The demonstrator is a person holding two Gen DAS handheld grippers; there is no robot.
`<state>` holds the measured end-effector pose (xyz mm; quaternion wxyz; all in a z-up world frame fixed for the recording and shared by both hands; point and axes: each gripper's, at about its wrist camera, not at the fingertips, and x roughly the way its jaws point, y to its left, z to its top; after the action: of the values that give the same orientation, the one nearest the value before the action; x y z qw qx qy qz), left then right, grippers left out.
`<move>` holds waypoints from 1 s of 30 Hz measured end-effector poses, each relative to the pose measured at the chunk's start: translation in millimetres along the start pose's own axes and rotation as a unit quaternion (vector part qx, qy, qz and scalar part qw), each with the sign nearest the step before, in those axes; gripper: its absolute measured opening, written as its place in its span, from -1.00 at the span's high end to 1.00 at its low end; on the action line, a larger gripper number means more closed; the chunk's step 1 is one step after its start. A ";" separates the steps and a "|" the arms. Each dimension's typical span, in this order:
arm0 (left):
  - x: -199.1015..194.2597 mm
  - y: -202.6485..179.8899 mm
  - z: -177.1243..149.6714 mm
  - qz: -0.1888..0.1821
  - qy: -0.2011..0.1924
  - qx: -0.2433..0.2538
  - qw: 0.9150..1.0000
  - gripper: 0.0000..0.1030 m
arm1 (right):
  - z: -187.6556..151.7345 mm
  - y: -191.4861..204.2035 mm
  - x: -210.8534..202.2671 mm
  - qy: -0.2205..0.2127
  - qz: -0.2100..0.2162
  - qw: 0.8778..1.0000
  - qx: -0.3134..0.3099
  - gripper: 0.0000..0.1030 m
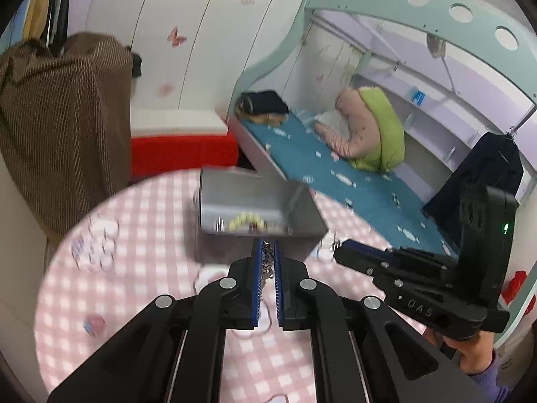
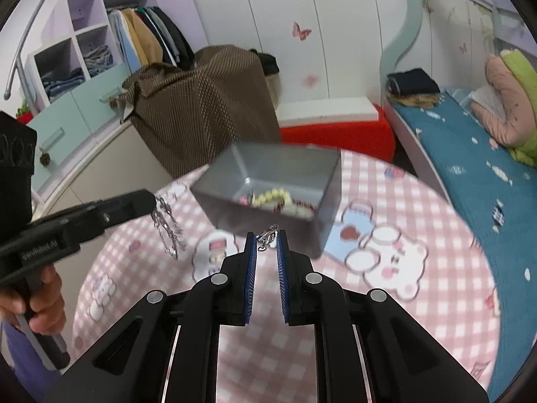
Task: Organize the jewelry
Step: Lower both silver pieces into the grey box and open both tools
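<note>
Jewelry partly sits in the grey box (image 2: 268, 171) near the table's (image 2: 419, 319) far edge; my left gripper (image 1: 267, 258) pinches a silver chain (image 2: 167, 228), my right gripper (image 2: 266, 240) another silver piece (image 2: 268, 236), both undelivered.

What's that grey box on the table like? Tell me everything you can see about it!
The grey box is a rectangular, open-topped bin with smooth matte walls that look like plastic or metal. It sits upright on the pink checked tablecloth, near the table's far edge. Inside lie a pale yellow-green bead bracelet and some darker, blurry jewelry. Neither hand-held gripper touches it; both hover just in front, each pinching a silver chain.
</note>
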<state>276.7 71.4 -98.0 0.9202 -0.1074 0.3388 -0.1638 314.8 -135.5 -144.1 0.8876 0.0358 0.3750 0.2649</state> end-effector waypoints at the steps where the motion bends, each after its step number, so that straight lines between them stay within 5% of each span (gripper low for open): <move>1: -2.5 -2.0 6.0 -0.002 -0.006 0.002 1.000 0.90 | 6.0 1.3 -1.7 -0.005 0.000 1.000 -0.002 0.75; 10: 17.2 -14.1 55.2 0.008 -0.020 0.032 0.999 0.90 | 44.1 1.5 2.8 -0.027 0.000 1.000 -0.009 0.75; 21: 81.9 1.0 41.9 0.022 0.046 0.023 0.998 0.89 | 43.5 -8.0 46.4 0.006 0.000 1.000 0.001 0.75; 30: 93.2 11.3 35.2 0.032 0.064 0.014 0.997 0.87 | 39.5 -11.8 61.3 0.016 0.002 1.000 0.006 0.75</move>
<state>369.3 50.0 -130.1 0.9028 -0.0729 0.3981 -0.1451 382.5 -109.8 -158.5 0.8808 0.0372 0.3907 0.2647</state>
